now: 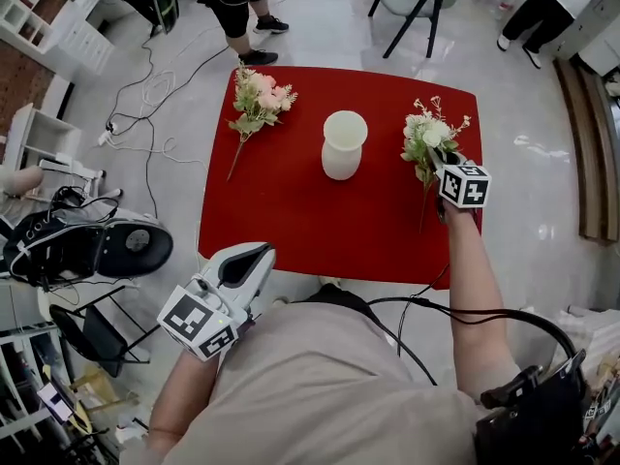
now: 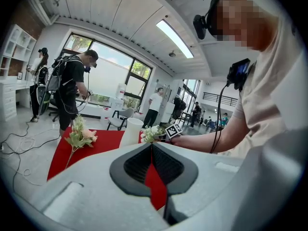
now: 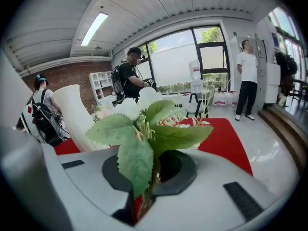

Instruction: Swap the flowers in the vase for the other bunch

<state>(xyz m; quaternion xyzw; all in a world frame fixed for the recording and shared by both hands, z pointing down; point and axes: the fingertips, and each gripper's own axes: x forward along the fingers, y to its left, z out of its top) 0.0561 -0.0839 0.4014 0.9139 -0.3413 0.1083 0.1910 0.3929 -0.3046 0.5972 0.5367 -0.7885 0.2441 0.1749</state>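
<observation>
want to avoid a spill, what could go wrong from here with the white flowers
The right gripper pinches the white bunch by its thin stem alone, so it could swivel or slip. The vase stands unheld in mid-table; a nudge from a badly aimed stem might tip it.

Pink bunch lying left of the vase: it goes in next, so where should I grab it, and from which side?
Probably the bare stem below the leaves, with the left claw coming from the near edge of the table. The pink bunch lies flat, blooms away from you, thin stem pointing back toward you and clear of the vase, so the blooms stay uncrushed.
</observation>
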